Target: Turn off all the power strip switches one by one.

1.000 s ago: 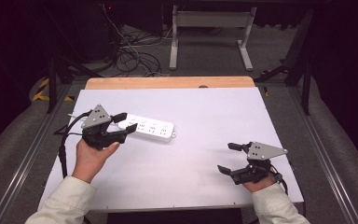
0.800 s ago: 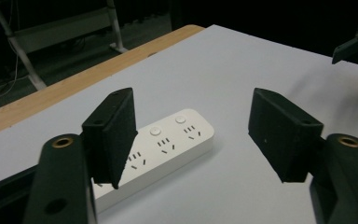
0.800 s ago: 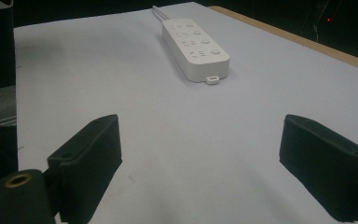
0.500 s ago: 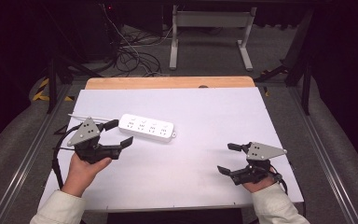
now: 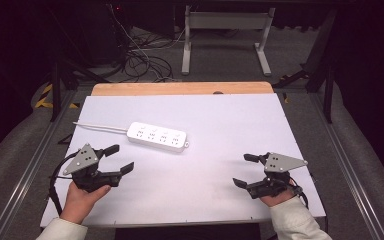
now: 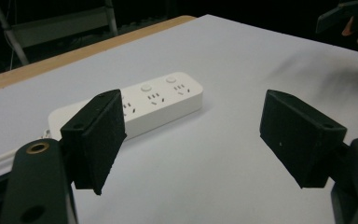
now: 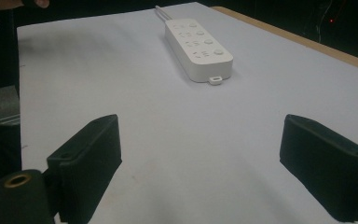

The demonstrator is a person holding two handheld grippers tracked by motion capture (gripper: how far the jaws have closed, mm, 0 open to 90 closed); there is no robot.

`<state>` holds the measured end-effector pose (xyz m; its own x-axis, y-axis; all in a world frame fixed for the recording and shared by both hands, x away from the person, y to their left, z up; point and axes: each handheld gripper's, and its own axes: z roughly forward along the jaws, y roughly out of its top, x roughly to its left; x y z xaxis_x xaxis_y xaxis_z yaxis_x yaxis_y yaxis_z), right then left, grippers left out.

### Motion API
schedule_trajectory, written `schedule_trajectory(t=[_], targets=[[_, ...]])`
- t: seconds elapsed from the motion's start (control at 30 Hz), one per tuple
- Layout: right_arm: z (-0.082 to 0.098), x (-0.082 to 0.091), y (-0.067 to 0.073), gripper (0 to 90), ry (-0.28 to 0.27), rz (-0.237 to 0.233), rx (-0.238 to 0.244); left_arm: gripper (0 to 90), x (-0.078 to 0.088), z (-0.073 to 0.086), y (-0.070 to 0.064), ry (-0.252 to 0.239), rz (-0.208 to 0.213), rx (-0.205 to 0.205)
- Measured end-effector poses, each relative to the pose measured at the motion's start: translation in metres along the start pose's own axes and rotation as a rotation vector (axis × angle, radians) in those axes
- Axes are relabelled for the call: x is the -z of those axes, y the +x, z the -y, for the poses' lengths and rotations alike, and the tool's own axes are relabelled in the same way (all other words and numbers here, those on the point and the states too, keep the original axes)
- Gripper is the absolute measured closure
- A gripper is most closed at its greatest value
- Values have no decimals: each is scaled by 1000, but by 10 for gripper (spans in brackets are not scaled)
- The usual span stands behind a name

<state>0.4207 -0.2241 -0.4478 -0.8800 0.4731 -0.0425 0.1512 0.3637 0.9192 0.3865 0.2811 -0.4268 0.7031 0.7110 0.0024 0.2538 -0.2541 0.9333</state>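
On the white sheet that covers the table [image 5: 215, 195], a white rectangular plastic power strip [image 5: 157, 136] with a row of sockets and round buttons lies flat, left of centre and toward the far side, its thin white cord [image 5: 100, 127] running off to the left edge of the sheet. Nothing touches the strip.

Nearer than the strip and a little to its left, the left gripper [image 5: 119, 159], black with a grey three-cornered plate on top, hangs low over the sheet in the person's left hand [image 5: 80, 197]. Its jaws have just been opening and now stand wide apart with nothing between them; in the left gripper view [image 6: 189, 140] the strip [image 6: 135, 105] lies beyond the jaws, partly behind one black pad, clear of both.

Well apart from the strip, to its right and nearer the front edge of the sheet, the right gripper [image 5: 247, 170] sits in the person's right hand [image 5: 277, 197], of the same black build with a grey plate. Its jaws are likewise spread wide and empty; in the right gripper view [image 7: 200, 161] only bare sheet lies between the pads, with the strip [image 7: 198, 42] farther off.
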Motion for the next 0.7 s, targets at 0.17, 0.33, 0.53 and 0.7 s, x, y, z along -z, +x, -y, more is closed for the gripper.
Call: schedule_trajectory(t=[0.17, 0.33, 0.53, 0.7], targets=[[-1, 2, 0, 115, -17, -14, 2, 232, 5, 14, -2, -12, -61, -4], [-1, 2, 0, 111, -16, -18, 3, 222, 4, 27, -5, 15, -93, -71], [-1, 2, 1, 111, -17, -24, 4, 229, 0, 39, -3, 63, -67, -49], [0, 2, 0, 110, -15, -27, 4, 242, -1, 47, -2, 96, -57, -9]])
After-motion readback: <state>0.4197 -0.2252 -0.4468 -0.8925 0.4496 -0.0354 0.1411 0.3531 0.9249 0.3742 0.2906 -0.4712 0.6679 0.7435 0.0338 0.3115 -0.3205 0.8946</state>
